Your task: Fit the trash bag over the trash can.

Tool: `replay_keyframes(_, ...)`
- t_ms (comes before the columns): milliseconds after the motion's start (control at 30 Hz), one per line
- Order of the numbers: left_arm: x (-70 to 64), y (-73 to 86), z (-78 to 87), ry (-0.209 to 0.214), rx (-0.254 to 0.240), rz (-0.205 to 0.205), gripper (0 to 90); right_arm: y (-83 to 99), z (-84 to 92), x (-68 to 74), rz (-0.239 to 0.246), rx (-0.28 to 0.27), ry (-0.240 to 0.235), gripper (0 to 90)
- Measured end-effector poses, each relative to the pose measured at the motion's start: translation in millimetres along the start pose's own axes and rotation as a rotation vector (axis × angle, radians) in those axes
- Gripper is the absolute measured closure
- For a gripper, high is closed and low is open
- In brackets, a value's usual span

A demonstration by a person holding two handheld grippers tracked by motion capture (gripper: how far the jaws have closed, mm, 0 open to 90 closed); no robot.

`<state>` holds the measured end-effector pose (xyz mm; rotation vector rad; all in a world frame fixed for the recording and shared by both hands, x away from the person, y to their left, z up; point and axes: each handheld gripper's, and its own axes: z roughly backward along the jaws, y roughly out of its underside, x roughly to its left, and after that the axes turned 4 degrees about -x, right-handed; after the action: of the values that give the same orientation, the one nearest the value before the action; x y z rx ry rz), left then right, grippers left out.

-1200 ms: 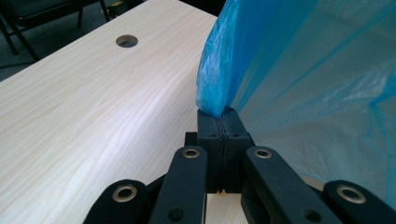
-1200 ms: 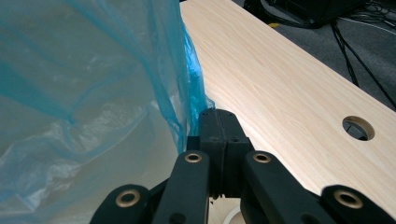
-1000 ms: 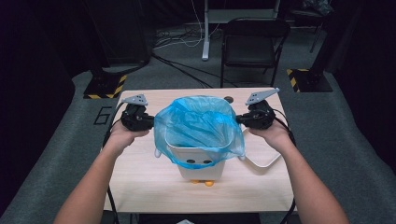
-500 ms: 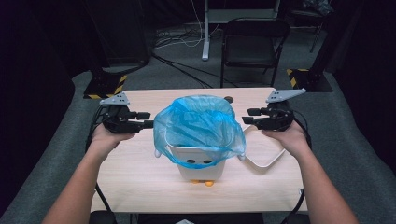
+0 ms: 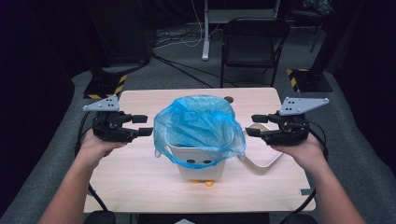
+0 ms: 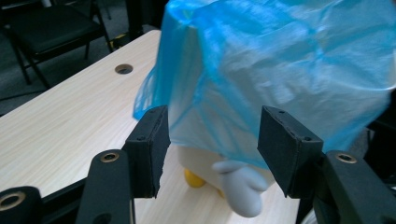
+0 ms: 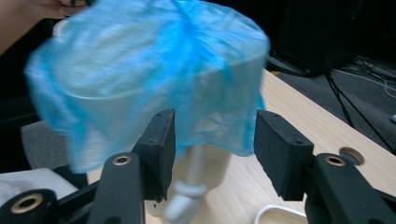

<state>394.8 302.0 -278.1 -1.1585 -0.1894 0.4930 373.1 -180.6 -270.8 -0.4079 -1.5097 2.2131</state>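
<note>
Pulled outward from both sides of the translucent blue plastic bag [image 5: 200, 122] since the earlier frames, when both grippers sat against its rim. Jaws had just been opening on each, nothing between them. Stood mid-table, the bag draped over a small white penguin-shaped bin [image 5: 198, 161], whose upper body lay hidden under the plastic, with only orange feet and a grey flipper peeking out. Blurred the bag in both gripper views, so folds were hard to read. Hovered at left, the black two-jaw left gripper [image 5: 143, 126], roughly half open, empty, clear of the bag. Hovered at right, the black two-jaw right gripper [image 5: 254, 126], likewise parted, empty. Partly hid a white looped cord [image 5: 261, 163] behind the bin on the pale wooden table [image 5: 140, 186].
</note>
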Motion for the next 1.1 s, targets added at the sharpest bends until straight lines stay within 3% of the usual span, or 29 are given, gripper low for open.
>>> replay_keyframes(100,-2.6,-0.7,1.1,0.019,-0.018,0.005,41.3,-3.7,2.5,11.5,0.005,-0.007,-0.012,45.8)
replay_keyframes(267,-5.5,-1.9,-4.1,0.042,-0.006,0.01,39.1,-8.7,2.8,22.2,-0.002,-0.024,-0.052,43.4)
replay_keyframes(400,-6.4,-3.0,-10.7,0.066,-0.004,0.012,40.4,-6.6,-5.9,23.8,-0.018,0.0,-0.082,41.3)
replay_keyframes(500,-5.7,-2.4,-15.7,0.113,-0.003,0.015,44.6,-4.0,-12.3,23.2,-0.023,0.013,-0.097,41.6)
replay_keyframes(667,-7.3,0.8,-20.6,0.175,-0.01,0.001,62.9,-1.7,-18.5,25.7,-0.001,0.044,-0.149,65.5)
replay_keyframes(833,-16.9,5.1,-20.8,0.175,0.001,-0.044,84.9,0.1,-19.1,35.7,0.069,0.062,-0.168,86.6)
replay_keyframes(967,-28.1,12.0,-18.0,0.184,0.01,-0.075,89.1,3.3,-17.3,43.1,0.119,0.095,-0.179,89.7)
replay_keyframes(1100,-34.8,21.5,-16.8,0.207,0.007,-0.077,89.3,10.0,-14.6,46.1,0.127,0.109,-0.177,89.9)
